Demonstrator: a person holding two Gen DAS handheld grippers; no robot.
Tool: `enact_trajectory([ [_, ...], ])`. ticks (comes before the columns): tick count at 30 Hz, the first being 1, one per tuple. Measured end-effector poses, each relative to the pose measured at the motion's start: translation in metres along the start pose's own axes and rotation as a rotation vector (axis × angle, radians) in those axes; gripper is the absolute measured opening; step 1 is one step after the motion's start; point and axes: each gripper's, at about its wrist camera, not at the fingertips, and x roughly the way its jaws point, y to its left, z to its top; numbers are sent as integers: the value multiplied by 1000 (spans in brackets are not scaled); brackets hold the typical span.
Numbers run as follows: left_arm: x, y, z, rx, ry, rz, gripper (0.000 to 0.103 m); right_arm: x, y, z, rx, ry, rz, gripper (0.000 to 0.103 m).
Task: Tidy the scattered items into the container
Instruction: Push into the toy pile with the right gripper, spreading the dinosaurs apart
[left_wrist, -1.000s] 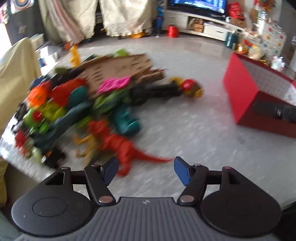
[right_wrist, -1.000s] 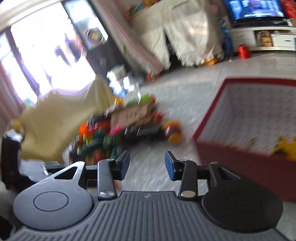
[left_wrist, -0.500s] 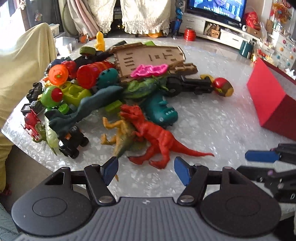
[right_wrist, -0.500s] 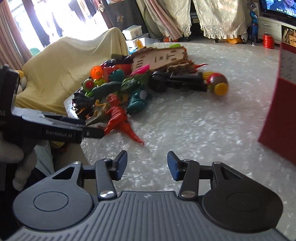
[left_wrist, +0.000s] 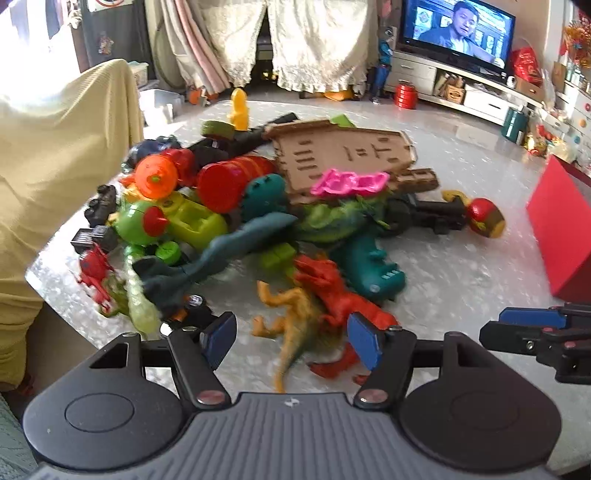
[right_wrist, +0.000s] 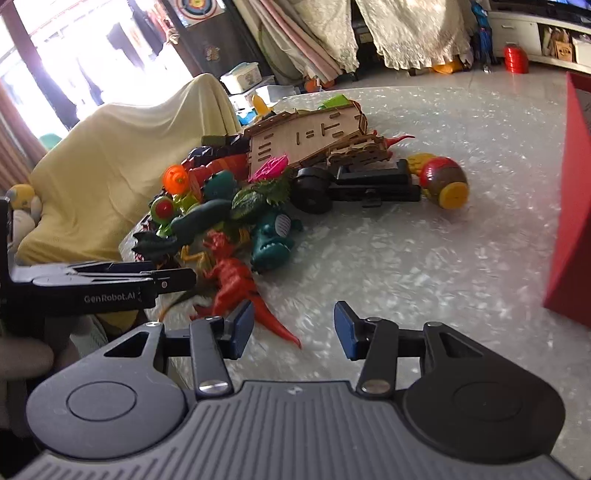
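The orange dinosaur (left_wrist: 299, 325) lay at the toy pile's near edge, against the red dinosaur (left_wrist: 340, 295), well apart from the red container (left_wrist: 561, 229). It looked light, stiff, slick; I judged its torso the best hold. My left gripper (left_wrist: 291, 339) gaped above it, my right gripper (right_wrist: 293, 328) likewise released.

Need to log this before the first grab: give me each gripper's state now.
Left gripper: open, holding nothing; the yellow dinosaur lies between its fingers, ungripped.
Right gripper: open, holding nothing, above bare table.
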Motion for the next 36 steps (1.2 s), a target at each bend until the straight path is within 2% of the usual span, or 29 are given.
enact_trajectory([
  [3,2,8,2,-7,-10,33,70,8,8,7,20,-7,10,47],
  [6,7,17,1,-31,0,32,70,20,13,20,37,-8,9,47],
  [16,11,28,-4,-70,-4,-12,70,61,29,62,94,-15,7,47],
  [20,11,29,-5,-72,-3,-18,70,85,21,76,164,-8,-9,47],
  [28,13,29,-5,-62,2,-43,70,118,9,81,318,-4,10,46],
  [34,15,30,-6,-60,4,-44,70,122,8,78,347,-29,19,43],
  [36,14,30,-7,-58,4,-45,70,120,7,76,354,-36,30,39],
])
